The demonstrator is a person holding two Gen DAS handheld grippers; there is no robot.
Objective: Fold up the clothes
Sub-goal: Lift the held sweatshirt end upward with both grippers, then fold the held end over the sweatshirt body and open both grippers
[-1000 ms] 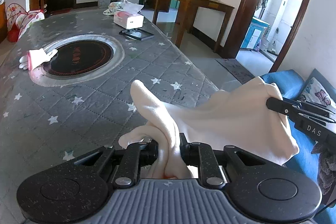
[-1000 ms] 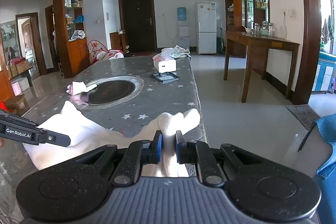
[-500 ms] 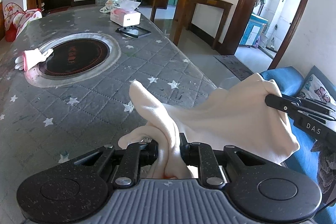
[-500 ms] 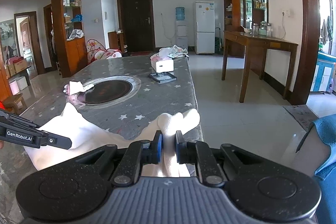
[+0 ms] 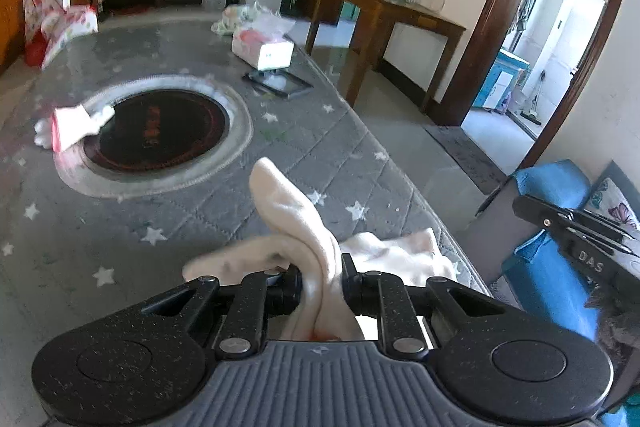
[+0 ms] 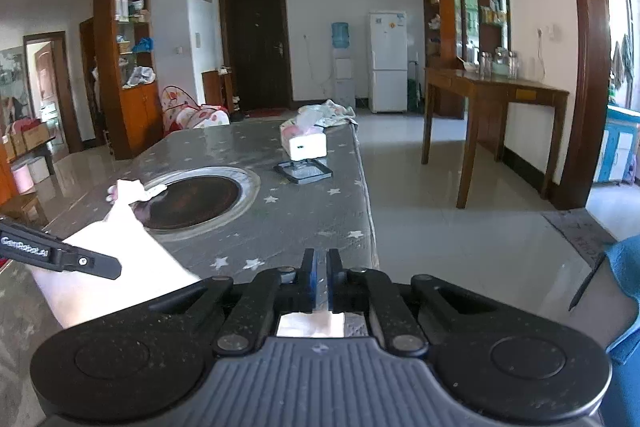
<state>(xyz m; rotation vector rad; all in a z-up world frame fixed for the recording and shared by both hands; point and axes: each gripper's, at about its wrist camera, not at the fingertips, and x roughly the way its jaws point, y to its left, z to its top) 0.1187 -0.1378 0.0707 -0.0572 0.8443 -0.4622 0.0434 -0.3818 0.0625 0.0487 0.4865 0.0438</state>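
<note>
The fold looks barely begun: the cream garment (image 5: 316,251) lies rumpled at the worktop's (image 5: 200,211) near edge, about 6 o'clock. The left gripper (image 5: 322,283) pinches one bunched corner; the right gripper (image 6: 319,267) has jaws pressed together on nothing. The star-patterned grey cover has a round dark inset (image 5: 156,135) at 10 o'clock and a tissue box (image 5: 262,49) at 12. Tiled floor beyond.

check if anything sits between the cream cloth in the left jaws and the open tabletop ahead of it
Nothing visible does. The cream cloth is pinched in the left gripper, and the grey starred table just ahead of it is bare. The round black hotplate and tissue box lie farther back.
</note>
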